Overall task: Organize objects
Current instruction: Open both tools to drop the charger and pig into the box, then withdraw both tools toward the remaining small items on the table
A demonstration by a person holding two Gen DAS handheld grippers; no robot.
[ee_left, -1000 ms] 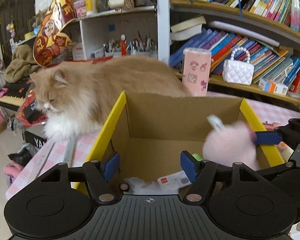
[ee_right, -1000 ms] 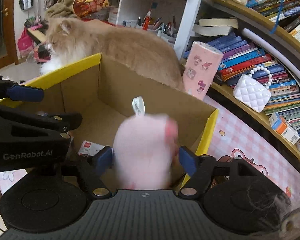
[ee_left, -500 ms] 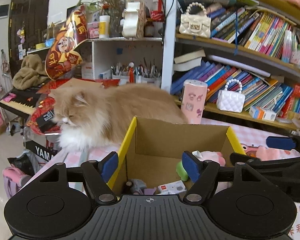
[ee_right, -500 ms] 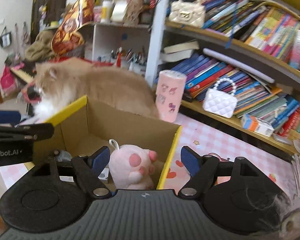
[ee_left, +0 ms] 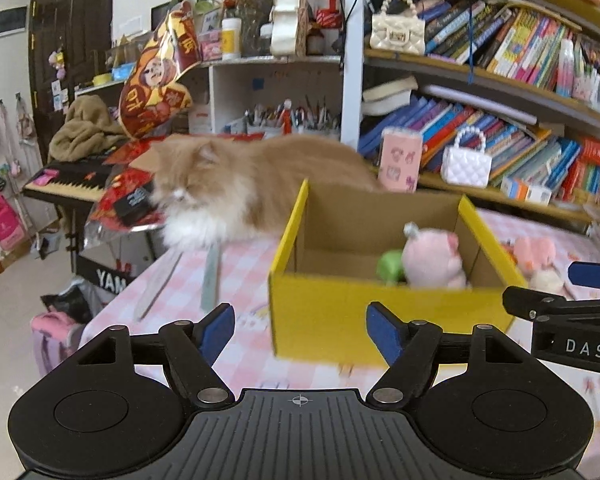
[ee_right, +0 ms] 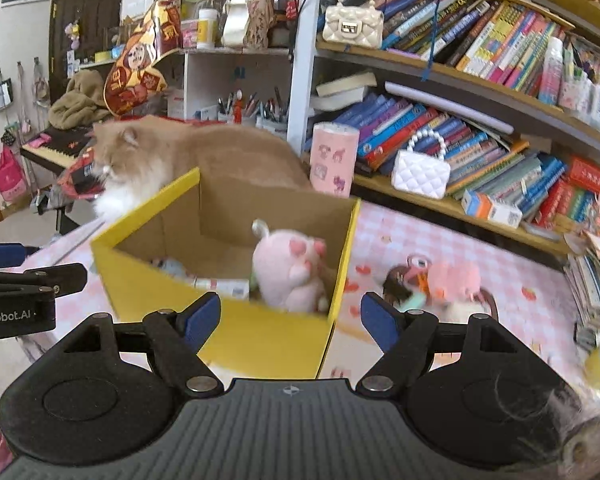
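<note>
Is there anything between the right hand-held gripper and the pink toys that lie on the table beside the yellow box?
Nothing visible blocks it. The right hand-held gripper is open and empty, and the pink toys lie just beyond its right finger on bare tablecloth. The yellow box stands to their left, not across the path.

**A crowded room behind the table**

A long wooden bookshelf [ee_right: 480, 80] curves along the right wall, its two tiers packed with bright book spines. Left of it stands a white shelf unit [ee_left: 276, 80] – pens below, jars and dried flowers on top. Further left a keyboard piano [ee_left: 66, 186] sits before a dark wooden door [ee_left: 72, 48]. The wall [ee_left: 4, 76] is pale, with bags hung on hooks; the floor [ee_left: 8, 308] is light and bare. Daylight is soft and even.
</note>
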